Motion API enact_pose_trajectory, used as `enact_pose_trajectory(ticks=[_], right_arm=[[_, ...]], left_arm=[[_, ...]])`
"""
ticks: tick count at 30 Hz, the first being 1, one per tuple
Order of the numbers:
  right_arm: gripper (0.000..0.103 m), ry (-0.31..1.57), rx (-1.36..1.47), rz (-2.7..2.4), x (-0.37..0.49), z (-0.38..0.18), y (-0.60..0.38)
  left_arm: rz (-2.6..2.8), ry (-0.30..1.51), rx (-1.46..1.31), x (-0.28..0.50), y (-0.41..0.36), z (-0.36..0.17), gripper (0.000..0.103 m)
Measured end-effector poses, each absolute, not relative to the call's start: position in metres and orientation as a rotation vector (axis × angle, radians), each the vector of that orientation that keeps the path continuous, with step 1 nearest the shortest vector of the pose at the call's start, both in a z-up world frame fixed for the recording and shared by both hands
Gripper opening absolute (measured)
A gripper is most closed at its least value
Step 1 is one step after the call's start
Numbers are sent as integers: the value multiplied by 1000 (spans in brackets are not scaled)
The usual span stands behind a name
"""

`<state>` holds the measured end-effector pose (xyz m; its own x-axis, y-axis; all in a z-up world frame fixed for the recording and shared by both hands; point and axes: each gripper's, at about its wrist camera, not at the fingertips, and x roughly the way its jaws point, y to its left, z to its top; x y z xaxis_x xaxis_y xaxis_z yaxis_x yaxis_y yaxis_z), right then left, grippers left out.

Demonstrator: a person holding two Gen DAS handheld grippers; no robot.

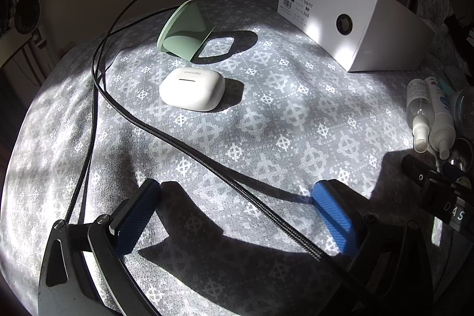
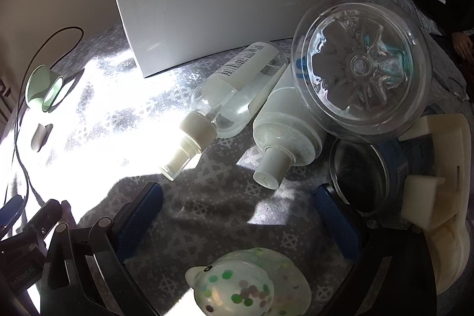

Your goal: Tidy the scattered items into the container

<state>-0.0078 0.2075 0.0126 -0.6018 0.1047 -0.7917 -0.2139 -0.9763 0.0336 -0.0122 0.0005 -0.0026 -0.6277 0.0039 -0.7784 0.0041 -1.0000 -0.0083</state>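
A: Hands?

B: My left hand-held gripper [image 1: 237,215] is spread wide, holding nothing; a black braided cable [image 1: 189,142] runs across the gap between the blue pads. My right hand-held gripper [image 2: 238,215] is also released and empty, with a speckled toy [image 2: 247,285] just under it.

A: Progress?

B: Not begun, I'd say. Everything lies loose on the patterned cloth [image 1: 296,120]: white earbud case [image 1: 192,92], green holder [image 1: 183,30] behind it, spray bottle [image 2: 234,96] touching a white tube [image 2: 284,129], clear bottle [image 2: 360,65] resting over a blue tin [image 2: 382,168]. The white box [image 1: 349,19], presumably the container, stands at the far edge. Can't see inside it.

A: View differences?

B: Left shows the box label, hole and earbud case clearly. Right blows that side out in glare but shows the bottle cluster, toy and a cream plastic piece [image 2: 444,176].
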Motion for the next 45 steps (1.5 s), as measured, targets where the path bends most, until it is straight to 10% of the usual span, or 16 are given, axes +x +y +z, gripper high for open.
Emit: enact_pose_trajectory(ticks=[45], right_arm=[[103,222,-1385,2553,50,30,196]], left_arm=[[-2931,-8,1452,-2,-9,1,103]])
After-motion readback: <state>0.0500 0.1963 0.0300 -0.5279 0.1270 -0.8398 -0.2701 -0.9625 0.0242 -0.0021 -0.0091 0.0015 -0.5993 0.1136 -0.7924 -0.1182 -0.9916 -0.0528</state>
